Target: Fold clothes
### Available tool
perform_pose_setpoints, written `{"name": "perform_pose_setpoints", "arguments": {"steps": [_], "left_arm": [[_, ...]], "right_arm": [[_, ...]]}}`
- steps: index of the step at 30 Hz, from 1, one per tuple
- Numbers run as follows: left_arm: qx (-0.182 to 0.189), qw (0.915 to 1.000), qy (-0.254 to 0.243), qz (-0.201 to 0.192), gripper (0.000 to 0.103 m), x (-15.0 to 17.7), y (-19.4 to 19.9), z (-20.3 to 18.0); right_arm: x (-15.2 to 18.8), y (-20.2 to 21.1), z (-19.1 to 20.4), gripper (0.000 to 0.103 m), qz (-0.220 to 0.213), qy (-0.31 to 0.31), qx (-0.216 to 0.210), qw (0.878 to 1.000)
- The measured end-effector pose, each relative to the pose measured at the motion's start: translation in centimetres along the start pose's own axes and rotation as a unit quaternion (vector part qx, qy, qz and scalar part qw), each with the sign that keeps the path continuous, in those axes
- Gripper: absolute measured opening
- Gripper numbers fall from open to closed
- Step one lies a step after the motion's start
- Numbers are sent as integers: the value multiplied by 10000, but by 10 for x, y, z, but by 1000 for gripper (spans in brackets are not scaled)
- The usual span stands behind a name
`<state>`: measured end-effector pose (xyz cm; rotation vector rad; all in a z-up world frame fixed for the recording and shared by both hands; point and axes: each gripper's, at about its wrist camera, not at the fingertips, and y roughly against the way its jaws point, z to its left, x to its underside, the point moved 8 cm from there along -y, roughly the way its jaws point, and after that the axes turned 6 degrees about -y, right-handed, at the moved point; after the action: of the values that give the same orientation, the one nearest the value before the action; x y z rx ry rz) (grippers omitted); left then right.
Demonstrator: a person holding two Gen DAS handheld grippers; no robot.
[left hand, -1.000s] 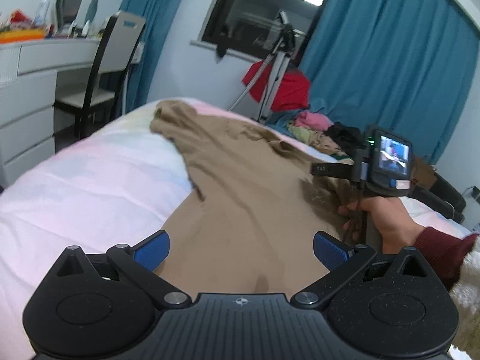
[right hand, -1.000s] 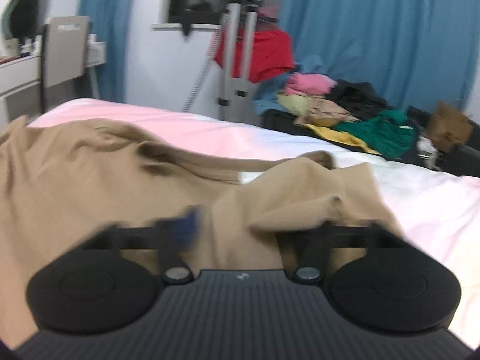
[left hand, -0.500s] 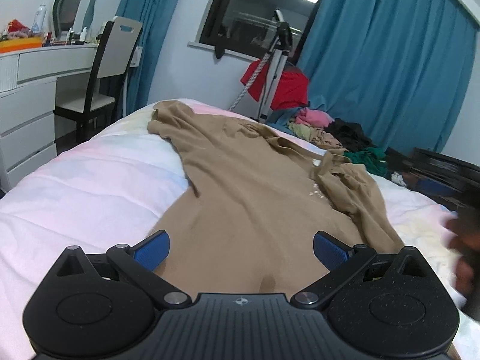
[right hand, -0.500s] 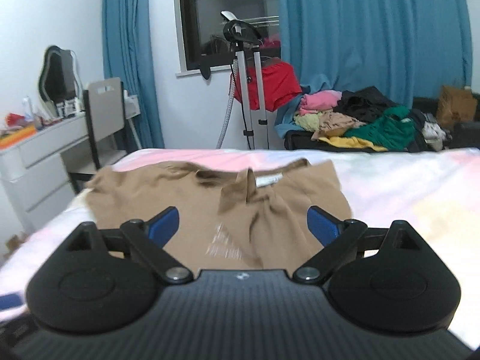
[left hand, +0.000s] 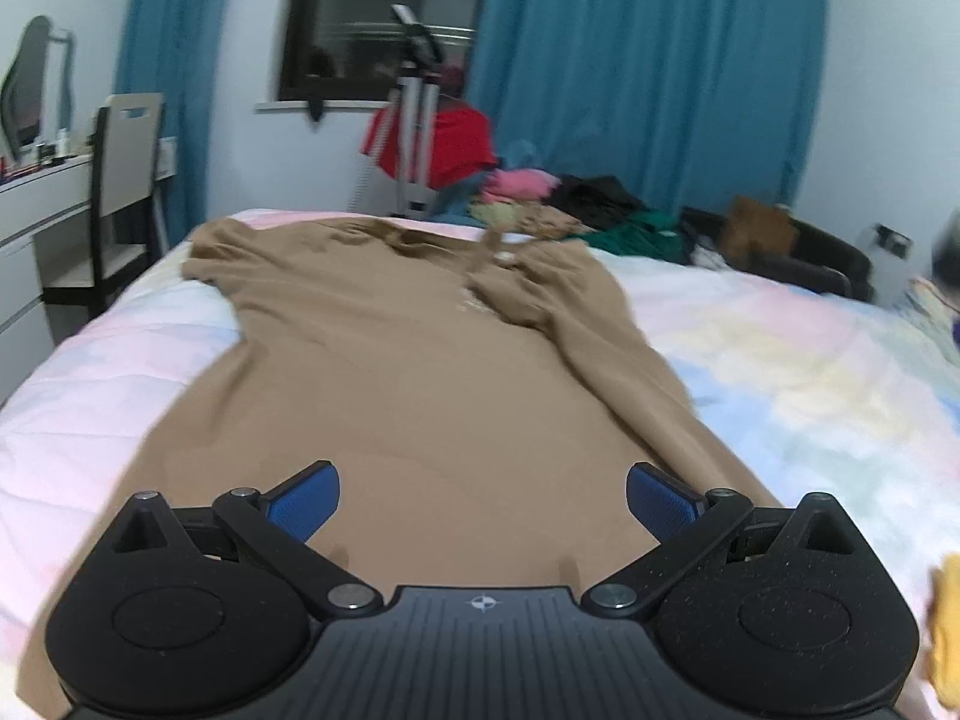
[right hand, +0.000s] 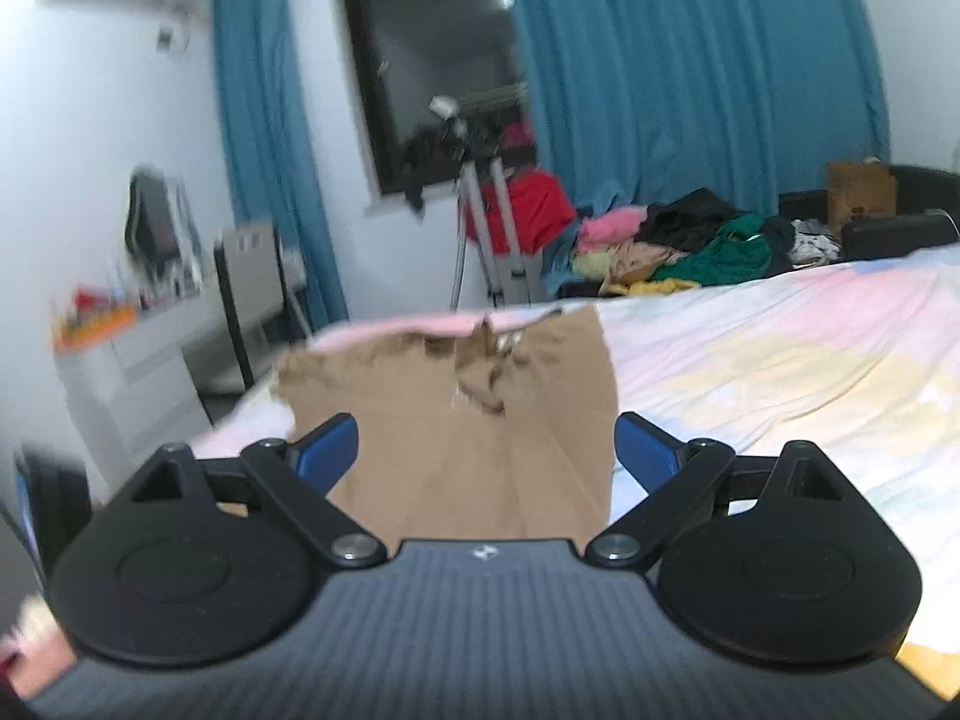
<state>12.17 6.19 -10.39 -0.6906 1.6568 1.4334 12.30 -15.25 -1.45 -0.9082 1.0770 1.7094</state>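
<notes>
Shirt: tan shirt (left hand: 420, 372) lies spread lengthwise on the bed (left hand: 780, 372), collar end far from me, one sleeve folded in over the chest on the right.
Left gripper: my left gripper (left hand: 483, 501) has its jaws wide apart, empty, hovering over the near hem.
Right gripper: my right gripper (right hand: 486, 450) is likewise spread and empty, looking along the shirt from the hem end.
Step in hand: I judge the far left sleeve (left hand: 210, 246) wants folding in next, to match the right.
How to do it well: pinch only the sleeve edge, lift low, lay it flat across the chest without dragging the body.
Hard to see: both views blurred; the near hem is hidden under my grippers; collar detail unclear.
</notes>
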Motion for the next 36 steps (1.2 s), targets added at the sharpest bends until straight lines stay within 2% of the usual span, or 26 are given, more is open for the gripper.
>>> {"name": "perform_pose_setpoints", "arguments": {"steps": [4, 10, 14, 17, 20, 23, 26, 29, 30, 31, 34, 36], "left_arm": [[326, 9993, -133, 114, 103, 13, 8, -28], [1013, 9941, -371, 124, 100, 15, 16, -88], [1643, 9835, -745, 130, 96, 19, 17, -147], [2192, 9717, -755, 445, 86, 32, 6, -187], [2218, 9651, -1266, 582, 79, 51, -8, -219], [2174, 9606, -1577, 718, 70, 70, -24, -237], [1931, 9624, -1733, 801, 50, 84, -39, -238], [1932, 9674, -1456, 752, 29, 86, -42, -229], [1951, 9694, -1329, 678, 18, 82, -39, -226], [1941, 9714, -1231, 595, 13, 78, -34, -220], [1841, 9802, -670, 289, 11, 55, -15, -197], [1806, 9829, -334, 149, 10, 40, -1, -180]], "right_arm": [[-24, 27, -40, 94, -384, -292, 237, 9986], [-36, 52, -105, 94, -616, -915, 526, 9925], [-38, 61, -135, 94, -744, -1214, 644, 9877], [-37, 59, -146, 94, -750, -1399, 527, 9859], [-36, 56, -154, 94, -737, -1586, 371, 9839], [-30, 50, -159, 94, -670, -1673, 357, 9830], [-25, 43, -161, 94, -564, -1721, 352, 9828], [-18, 36, -159, 94, -434, -1688, 355, 9841], [-16, 35, -159, 94, -391, -1682, 356, 9843], [-14, 33, -158, 94, -350, -1685, 358, 9844], [-12, 32, -157, 94, -292, -1693, 380, 9844], [-11, 32, -157, 94, -263, -1694, 391, 9844]]}}
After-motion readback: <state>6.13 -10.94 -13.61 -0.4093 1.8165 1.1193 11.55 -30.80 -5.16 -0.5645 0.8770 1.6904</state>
